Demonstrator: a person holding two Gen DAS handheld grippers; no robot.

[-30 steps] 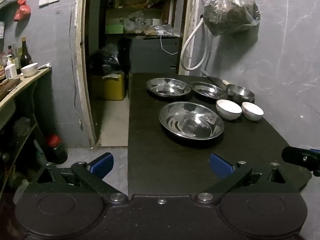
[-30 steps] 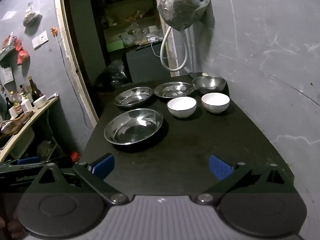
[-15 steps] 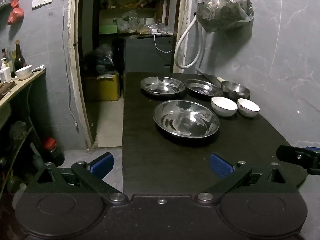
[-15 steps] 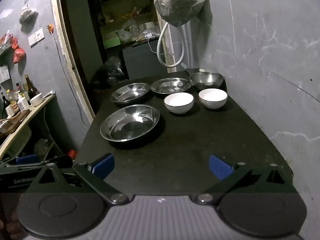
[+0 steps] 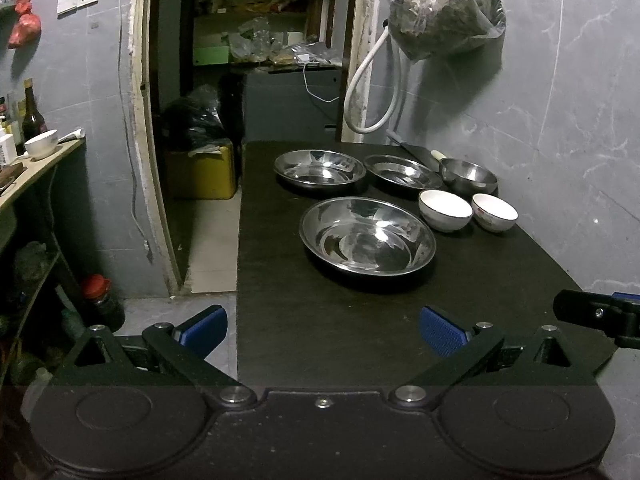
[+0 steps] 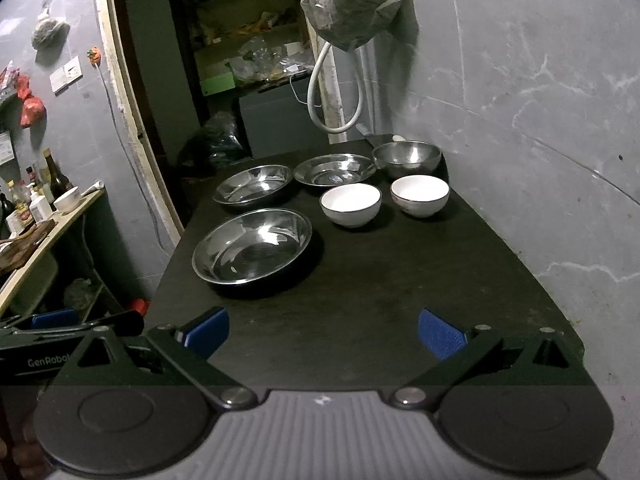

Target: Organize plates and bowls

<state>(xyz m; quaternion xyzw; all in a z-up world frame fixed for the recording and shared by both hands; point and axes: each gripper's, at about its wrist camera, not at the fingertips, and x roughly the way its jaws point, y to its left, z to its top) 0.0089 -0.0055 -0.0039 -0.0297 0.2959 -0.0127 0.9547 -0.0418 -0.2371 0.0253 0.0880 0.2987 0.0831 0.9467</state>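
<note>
left gripper [image 5: 323,330] spread wide, nothing held | right gripper [image 6: 323,330] likewise | both brought slightly nearer the large steel plate [image 5: 367,240] since a second ago | white bowls [image 6: 350,204] just right of it | sorting not yet begun

We see three shiny silver plates [image 6: 252,244] and a silver bowl [image 6: 407,160] on the black table [image 6: 380,300]. Mid-frame, two bowls [image 6: 350,204] are white, and our fingertips [image 6: 206,330] carry blue pads.

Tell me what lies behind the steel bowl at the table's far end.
Behind the steel bowl a pale-handled utensil pokes out, its dark blade running back toward the wall. The bowl covers where they join.
</note>
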